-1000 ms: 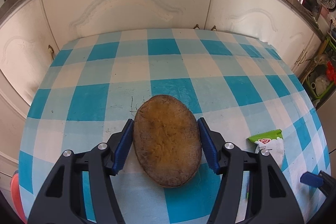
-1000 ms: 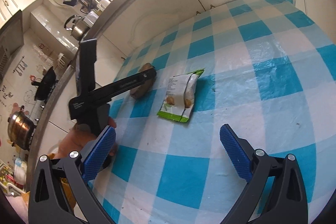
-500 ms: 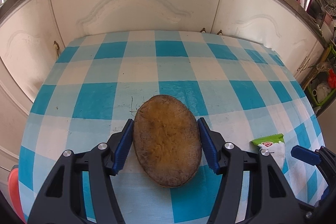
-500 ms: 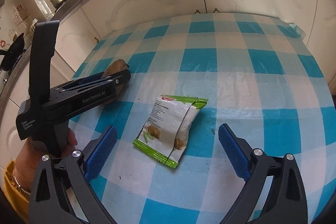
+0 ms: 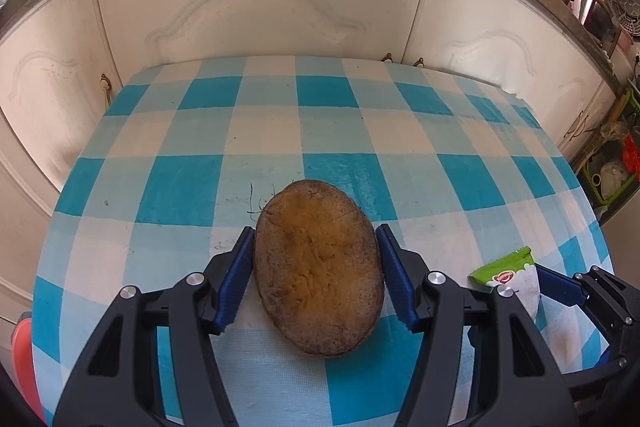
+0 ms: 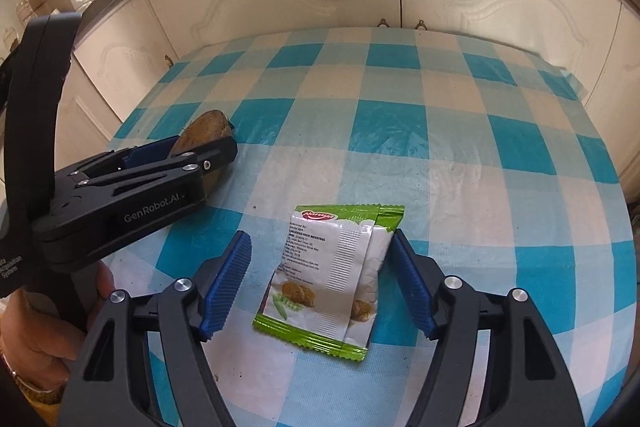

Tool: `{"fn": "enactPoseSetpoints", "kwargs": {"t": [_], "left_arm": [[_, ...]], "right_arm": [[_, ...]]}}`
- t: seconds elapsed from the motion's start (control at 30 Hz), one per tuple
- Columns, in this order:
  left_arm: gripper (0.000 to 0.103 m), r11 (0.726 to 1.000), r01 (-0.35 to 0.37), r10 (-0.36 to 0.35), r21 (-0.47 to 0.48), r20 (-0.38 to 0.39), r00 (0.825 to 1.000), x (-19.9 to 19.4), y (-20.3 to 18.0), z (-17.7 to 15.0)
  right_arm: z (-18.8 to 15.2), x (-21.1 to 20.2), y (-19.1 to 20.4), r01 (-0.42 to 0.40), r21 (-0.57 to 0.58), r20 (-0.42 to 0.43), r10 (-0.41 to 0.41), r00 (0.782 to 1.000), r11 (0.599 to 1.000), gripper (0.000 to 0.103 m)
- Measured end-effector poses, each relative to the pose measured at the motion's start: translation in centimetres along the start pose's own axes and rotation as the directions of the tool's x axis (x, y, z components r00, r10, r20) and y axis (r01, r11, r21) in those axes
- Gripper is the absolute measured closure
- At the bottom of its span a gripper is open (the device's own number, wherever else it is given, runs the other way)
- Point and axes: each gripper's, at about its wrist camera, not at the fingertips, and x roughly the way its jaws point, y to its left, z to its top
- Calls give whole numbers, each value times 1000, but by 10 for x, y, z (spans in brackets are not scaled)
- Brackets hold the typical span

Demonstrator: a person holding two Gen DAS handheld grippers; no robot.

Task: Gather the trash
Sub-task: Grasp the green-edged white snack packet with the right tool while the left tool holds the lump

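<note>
**Checked table: two trash items, two grippers**

- Left gripper (image 5: 316,277): blue pads clamped on both sides of a brown coconut husk (image 5: 318,281).
- Right gripper (image 6: 320,285): jaws closing around the snack wrapper (image 6: 334,277), which lies flat on the tablecloth (image 6: 440,155).
- Right wrist view only: a hand (image 6: 40,335) gripping the left gripper's handle, and the wrapper's printed face.
- Left wrist view only: the husk's orange top.

"GenRobot.AI" in pale letters on black side of left claw (image 6: 200,163), right wrist view. Small white print on that claw's black handle, lower left edge: partly cut off, "Acquisition System" legible. Snack packet (image 6: 334,273) on bench: red oval brand logo on green top band, name too small to make out; black print block beneath, one line reads "FOOD INDUSTRIES", rest illegible. Left wrist view: same red logo on packet, unreadable.
</note>
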Motion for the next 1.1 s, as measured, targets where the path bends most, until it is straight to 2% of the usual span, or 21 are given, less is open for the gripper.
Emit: {"fn": "enactPoseSetpoints", "kwargs": {"t": [0.1, 0.3, 0.83, 1.1], "left_arm": [[41, 1000, -3, 3, 1, 0, 1000, 0, 0, 0], [41, 1000, -5, 5, 1, 3, 1000, -1, 0, 0], [41, 998, -8, 10, -57, 33, 999, -11, 10, -6], [41, 992, 9, -2, -123, 55, 998, -35, 30, -19]], "right_arm": [[0, 0, 1, 52, -27, 12, -52, 999, 998, 54], [-2, -3, -9, 35, -11, 23, -35, 999, 999, 64], [-14, -33, -21, -29, 58, 89, 24, 996, 998, 65], [-21, -47, -15, -55, 55, 105, 49, 993, 997, 65]]}}
